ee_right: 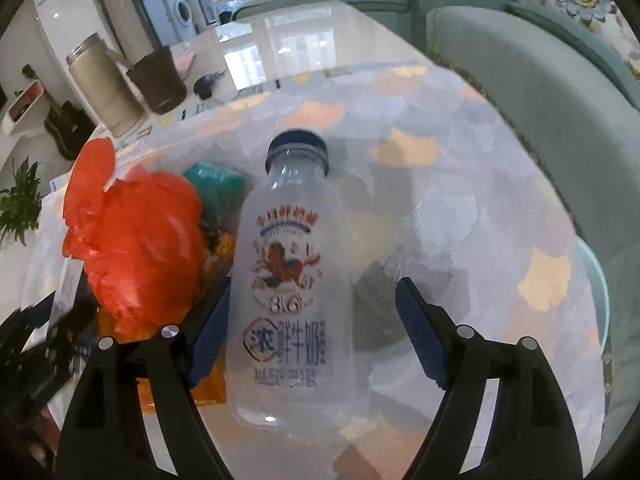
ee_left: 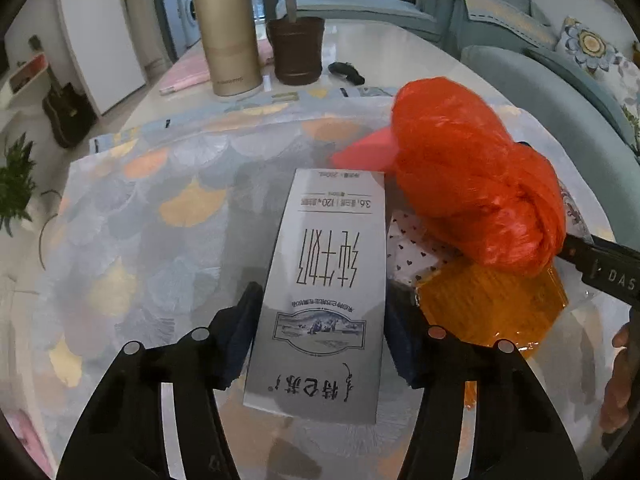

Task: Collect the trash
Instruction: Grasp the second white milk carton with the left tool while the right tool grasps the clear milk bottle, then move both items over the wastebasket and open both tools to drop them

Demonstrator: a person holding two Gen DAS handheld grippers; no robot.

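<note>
Patterned table (ee_left: pixel 132 216) fills both views. Red bag (ee_left: pixel 472 176) at right of the left view. Milk carton (ee_left: pixel 324 292) lies center, between the left tongs (ee_left: pixel 320 340), pads touching its sides. Milk bottle (ee_right: pixel 288 288) lies center; right tongs (ee_right: pixel 316 344) open around it, right pad clear.

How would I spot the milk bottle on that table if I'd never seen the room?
Find the table's patterned cloth with its pale fan shapes. On it, right of the crumpled orange bag, lies the milk bottle, between the fingers of the right tongs. It is the only frosted white bottle, with a dark blue cap and a red lion on its label.
</note>
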